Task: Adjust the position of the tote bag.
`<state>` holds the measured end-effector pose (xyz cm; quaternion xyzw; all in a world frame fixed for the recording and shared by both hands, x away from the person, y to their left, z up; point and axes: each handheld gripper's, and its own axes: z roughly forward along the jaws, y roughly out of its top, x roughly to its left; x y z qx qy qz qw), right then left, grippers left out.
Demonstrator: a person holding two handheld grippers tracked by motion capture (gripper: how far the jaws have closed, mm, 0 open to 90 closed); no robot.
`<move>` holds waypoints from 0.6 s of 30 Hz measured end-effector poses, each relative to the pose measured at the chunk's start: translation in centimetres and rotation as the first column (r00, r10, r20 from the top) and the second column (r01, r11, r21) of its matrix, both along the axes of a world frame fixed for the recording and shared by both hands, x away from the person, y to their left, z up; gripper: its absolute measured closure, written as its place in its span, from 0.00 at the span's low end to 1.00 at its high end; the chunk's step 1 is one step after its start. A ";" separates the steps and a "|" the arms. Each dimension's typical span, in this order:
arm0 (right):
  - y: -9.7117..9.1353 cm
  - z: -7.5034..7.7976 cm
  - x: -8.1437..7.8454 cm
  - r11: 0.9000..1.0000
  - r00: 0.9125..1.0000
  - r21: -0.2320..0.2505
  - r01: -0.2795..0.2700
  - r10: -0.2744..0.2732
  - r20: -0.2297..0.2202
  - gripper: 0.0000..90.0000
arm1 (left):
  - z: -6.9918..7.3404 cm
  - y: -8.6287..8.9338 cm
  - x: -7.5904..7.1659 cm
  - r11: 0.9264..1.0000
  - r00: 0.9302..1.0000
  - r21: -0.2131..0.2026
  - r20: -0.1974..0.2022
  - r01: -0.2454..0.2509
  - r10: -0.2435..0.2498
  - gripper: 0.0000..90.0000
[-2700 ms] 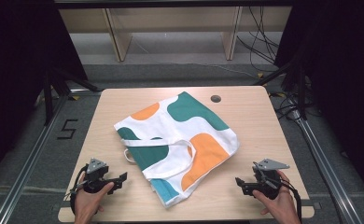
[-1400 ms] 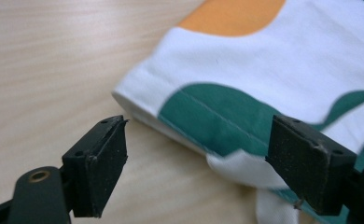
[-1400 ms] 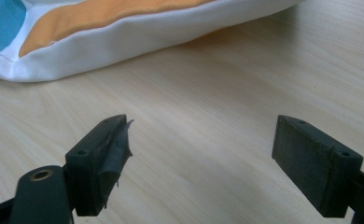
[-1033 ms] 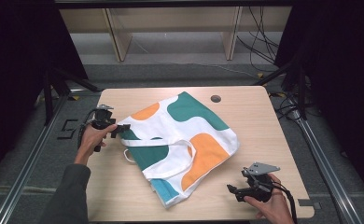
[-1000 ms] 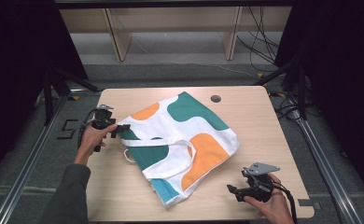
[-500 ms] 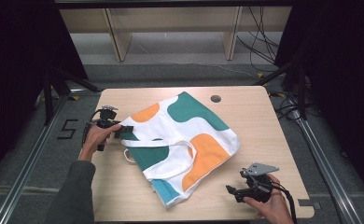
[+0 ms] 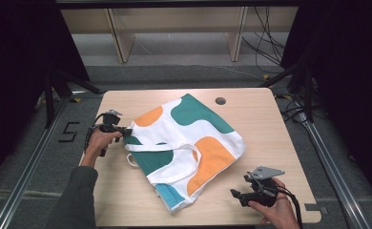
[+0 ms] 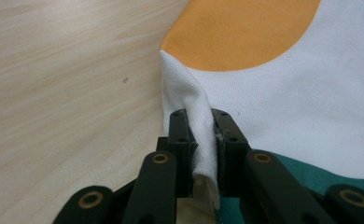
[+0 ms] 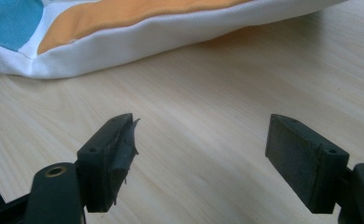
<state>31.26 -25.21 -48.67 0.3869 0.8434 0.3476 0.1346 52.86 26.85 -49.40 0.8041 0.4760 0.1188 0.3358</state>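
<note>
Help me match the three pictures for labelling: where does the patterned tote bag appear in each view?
High view: the tote bag lies mid-table, its left corner at the left claw.
Left gripper view: the bag covers the right half, a white fold pinched between the jaws.
Right gripper view: its white-edged rim runs along the top, beyond the open right claw.
Shared landmark: the light wooden table.

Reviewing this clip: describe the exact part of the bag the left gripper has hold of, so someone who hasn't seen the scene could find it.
On the light wooden table lies a flat white tote bag with teal and orange blobs. Go to its corner at the table's left edge, beside an orange patch. There the left gripper has just closed, its fingers pinching a raised fold of plain white fabric, unlike the flat cloth around it.
</note>
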 end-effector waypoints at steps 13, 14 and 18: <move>-0.3 0.4 0.2 0.998 1.000 0.056 0.028 -0.028 -0.012 0.33 | -0.2 -0.8 -5.4 0.999 0.999 -0.032 0.009 0.035 -0.034 0.90; -0.5 0.5 0.3 0.996 0.999 0.076 0.042 -0.041 -0.018 0.33 | -0.3 -1.1 -6.4 0.999 0.999 -0.032 0.017 0.038 -0.038 0.90; -0.8 0.7 0.7 0.995 0.998 0.083 0.060 -0.059 -0.019 0.34 | -0.3 -1.5 -8.0 0.999 0.998 -0.021 0.033 0.051 -0.050 0.90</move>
